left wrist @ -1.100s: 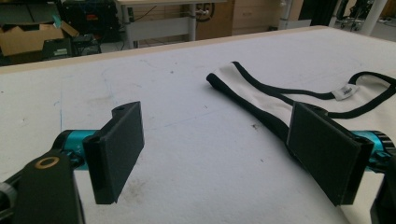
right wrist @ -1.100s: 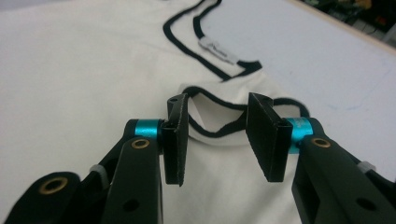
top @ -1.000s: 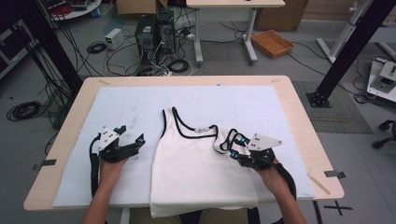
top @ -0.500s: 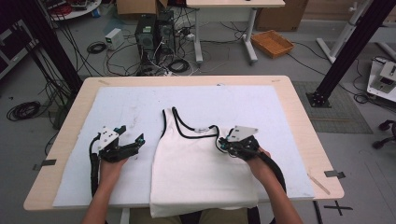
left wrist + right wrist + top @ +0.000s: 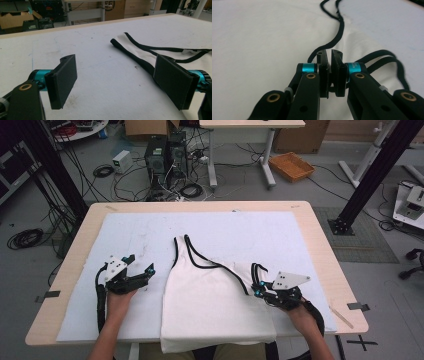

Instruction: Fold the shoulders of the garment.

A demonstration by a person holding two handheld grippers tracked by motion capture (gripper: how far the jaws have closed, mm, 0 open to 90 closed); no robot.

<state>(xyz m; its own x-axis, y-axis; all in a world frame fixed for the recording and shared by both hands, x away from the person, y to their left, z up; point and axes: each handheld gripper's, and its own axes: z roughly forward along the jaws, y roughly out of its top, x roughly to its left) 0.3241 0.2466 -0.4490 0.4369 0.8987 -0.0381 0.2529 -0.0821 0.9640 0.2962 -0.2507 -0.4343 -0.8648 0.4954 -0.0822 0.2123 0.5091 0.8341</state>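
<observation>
Pinching the white tank top [image 5: 215, 305] at its strap side near the desk's [image 5: 320, 235] front edge, my right hand-held gripper [image 5: 258, 289] should lift slowly while the left hand-held gripper [image 5: 145, 272], jaws spread, waits beside it.

Left gripper [image 5: 142, 270] fingers spread wide — right gripper [image 5: 259, 288] fingers nearly together.
</observation>
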